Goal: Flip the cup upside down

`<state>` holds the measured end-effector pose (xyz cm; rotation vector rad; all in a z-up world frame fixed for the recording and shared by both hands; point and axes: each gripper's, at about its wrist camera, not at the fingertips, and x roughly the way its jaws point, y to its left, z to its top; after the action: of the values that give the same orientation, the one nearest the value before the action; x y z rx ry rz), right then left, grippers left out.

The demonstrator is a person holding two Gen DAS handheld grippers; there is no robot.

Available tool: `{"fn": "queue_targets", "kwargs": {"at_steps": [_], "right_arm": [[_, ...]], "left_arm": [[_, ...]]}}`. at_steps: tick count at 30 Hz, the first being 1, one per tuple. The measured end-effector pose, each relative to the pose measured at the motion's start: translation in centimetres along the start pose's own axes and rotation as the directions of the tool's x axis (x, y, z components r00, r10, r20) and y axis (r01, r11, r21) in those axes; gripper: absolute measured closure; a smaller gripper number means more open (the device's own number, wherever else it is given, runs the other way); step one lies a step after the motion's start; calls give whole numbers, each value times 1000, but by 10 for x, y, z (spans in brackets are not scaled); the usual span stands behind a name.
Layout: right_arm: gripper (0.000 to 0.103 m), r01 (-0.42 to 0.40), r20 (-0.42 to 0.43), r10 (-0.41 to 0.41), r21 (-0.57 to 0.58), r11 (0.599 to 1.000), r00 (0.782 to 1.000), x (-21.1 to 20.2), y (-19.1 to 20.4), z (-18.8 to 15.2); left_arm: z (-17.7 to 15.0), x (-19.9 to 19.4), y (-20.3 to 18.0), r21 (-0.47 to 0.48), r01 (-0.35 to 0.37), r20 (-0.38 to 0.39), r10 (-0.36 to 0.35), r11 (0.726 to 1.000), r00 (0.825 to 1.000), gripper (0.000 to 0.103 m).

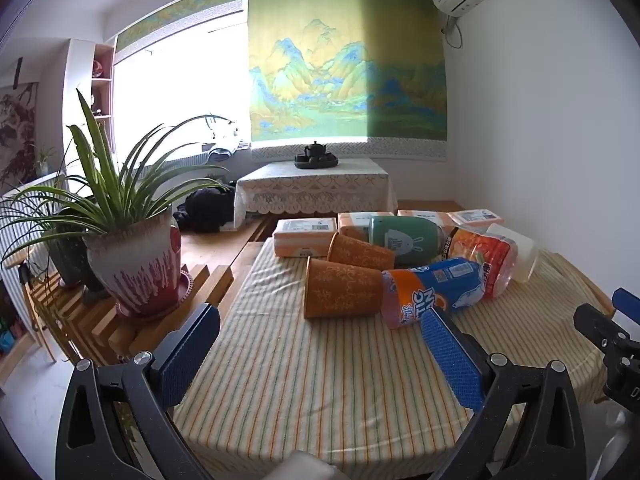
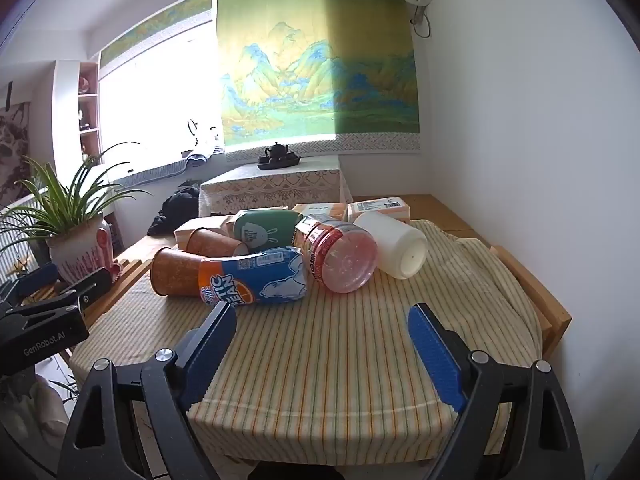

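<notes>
My left gripper [image 1: 320, 354] is spread wide and holds nothing; it hangs above the striped cloth [image 1: 320, 380]. Ahead of it, a little to the left, lies the orange cup [image 1: 340, 294] on its side, mouth toward the left, so I think it is the easiest to take. Behind it lies a second orange cup [image 1: 358, 251]. To the right, a blue can [image 1: 436, 290], a red jar [image 1: 486, 264] and a white cup [image 1: 516, 250] also lie on their sides. My right gripper [image 2: 322, 356] is spread too, empty, with the white cup ahead to its right.

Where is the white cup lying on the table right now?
In the right wrist view, the white cup lies on its side at the right end of the cluster, beside the red-labelled bottle, on the striped tablecloth.
</notes>
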<state>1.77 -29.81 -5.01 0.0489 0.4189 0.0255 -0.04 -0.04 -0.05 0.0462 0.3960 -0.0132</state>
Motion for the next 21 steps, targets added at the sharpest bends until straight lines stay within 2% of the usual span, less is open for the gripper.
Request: {"fn": "queue_targets", "kwargs": {"at_steps": [8,15,21], "right_arm": [[18,21,17,-21,-31,999,1000,1,4,-3],[18,33,45,-32,-5,999,998,1,0,-3],[18,43,30,-43,0,999,999,4,-1,-3]], "left_arm": [[-4,9,-5,2,-4,-23,4,1000,1000,1],[-3,9,-2,-6,-5,-8,5,1000,1000,1],[-2,7,-1,-7,-6,3,6,1000,1000,1]]}}
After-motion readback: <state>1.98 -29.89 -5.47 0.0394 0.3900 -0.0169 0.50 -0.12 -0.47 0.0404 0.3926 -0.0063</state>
